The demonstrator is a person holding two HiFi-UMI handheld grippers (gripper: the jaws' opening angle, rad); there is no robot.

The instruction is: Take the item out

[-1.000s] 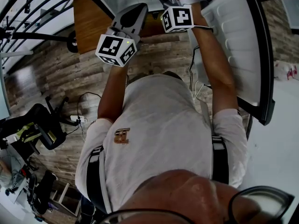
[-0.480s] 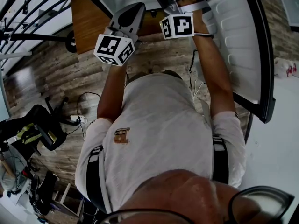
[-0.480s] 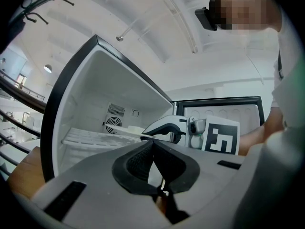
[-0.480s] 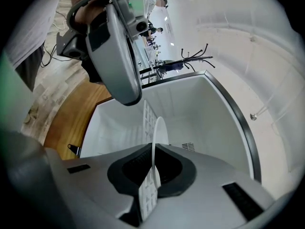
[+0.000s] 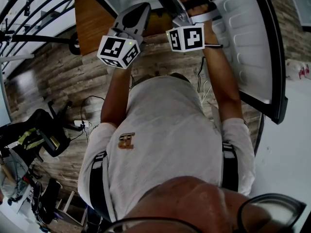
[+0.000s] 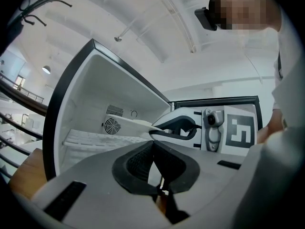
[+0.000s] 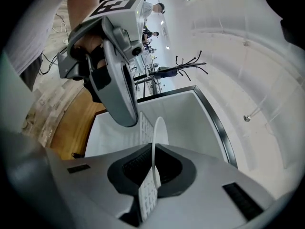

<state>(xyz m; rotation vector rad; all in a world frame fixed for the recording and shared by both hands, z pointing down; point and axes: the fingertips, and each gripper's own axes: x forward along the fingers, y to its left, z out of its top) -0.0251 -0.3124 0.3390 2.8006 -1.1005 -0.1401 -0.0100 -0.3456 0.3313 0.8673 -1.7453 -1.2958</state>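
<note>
The person stands before a small open fridge with smooth white plastic walls (image 6: 78, 104) and a black-edged door (image 5: 243, 42). The step in hand looks like the withdrawal itself. The right gripper (image 7: 153, 149) has its jaws nearly together, pinching the rim of a thin, round, white plate (image 7: 159, 130). Its glossy disc shows edge-on along the jaws. From the other side the plate (image 6: 127, 122) juts from the right gripper (image 6: 178, 128) at the fridge's mouth, above the white wire shelf (image 6: 95, 138). I can't tell whether it is fully clear of the opening.

The left gripper (image 6: 153, 149) hangs just beside, its ribbed black pads closed to a sliver with nothing between them.

I'd judge the next move calls for drawing the plate straight back and level. It is thin and slick, and held only at the rim, so a firm grip matters.
</note>
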